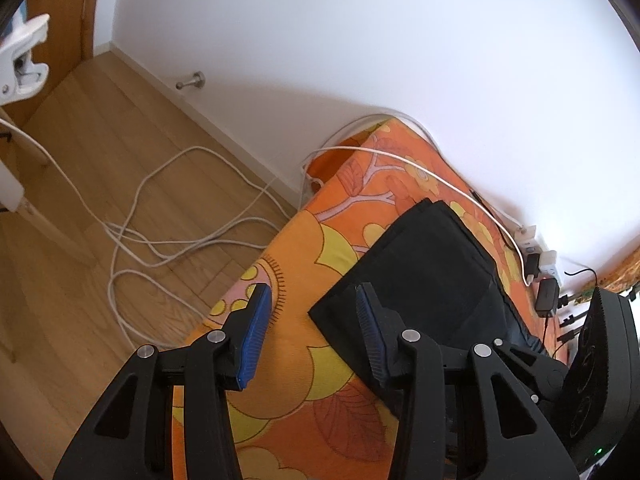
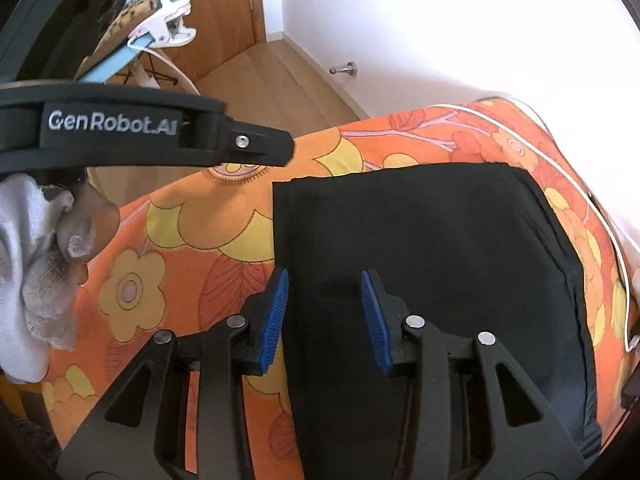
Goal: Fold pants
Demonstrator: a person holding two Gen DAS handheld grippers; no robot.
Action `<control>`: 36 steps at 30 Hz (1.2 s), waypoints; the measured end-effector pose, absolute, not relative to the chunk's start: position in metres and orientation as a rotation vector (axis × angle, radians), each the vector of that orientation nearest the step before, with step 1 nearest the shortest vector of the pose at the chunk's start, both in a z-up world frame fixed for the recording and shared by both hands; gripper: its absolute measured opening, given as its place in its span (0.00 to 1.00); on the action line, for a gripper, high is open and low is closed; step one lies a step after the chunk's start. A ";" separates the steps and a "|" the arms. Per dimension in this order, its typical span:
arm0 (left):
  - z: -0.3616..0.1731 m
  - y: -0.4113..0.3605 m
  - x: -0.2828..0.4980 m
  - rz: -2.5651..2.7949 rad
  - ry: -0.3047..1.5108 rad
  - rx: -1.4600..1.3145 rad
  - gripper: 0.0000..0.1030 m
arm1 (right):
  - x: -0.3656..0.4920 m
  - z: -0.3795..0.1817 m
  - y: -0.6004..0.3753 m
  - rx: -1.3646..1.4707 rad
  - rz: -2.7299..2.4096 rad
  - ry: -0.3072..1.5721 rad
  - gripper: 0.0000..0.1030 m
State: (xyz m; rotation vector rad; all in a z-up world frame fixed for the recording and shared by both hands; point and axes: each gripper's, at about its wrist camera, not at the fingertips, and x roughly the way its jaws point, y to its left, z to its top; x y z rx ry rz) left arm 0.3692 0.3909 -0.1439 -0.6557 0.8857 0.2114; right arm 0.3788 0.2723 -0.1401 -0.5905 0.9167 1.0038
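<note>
We saw the table's orange floral cloth carrying the black pants, which lay as a flat folded rectangle near the wall-side edge of that cloth. Above the pants' left border hung our right tool, fingers apart and empty; beside the pants' near corner hung our left tool, also spread and gripping nothing. We judged the folding nearly finished; the next move called for either one more halving or simply smoothing.

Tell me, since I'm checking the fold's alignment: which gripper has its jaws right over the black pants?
The right gripper: its open jaws frame the folded pants. The left gripper is mostly over the orange floral cover beside them.
</note>
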 end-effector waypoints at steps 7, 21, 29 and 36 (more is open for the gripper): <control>-0.146 0.390 0.370 0.206 0.886 -0.662 0.40 | 0.394 -0.139 0.271 -0.518 0.996 0.963 0.03; -0.154 0.377 0.381 0.185 0.927 -0.606 0.43 | 0.391 -0.131 0.251 -0.453 1.038 0.967 0.41; -0.157 0.374 0.386 0.186 0.931 -0.586 0.14 | 0.388 -0.129 0.224 -0.419 1.019 0.976 0.41; -0.154 0.384 0.384 0.142 0.903 -0.679 0.04 | 0.375 -0.125 0.246 -0.454 1.023 0.917 0.41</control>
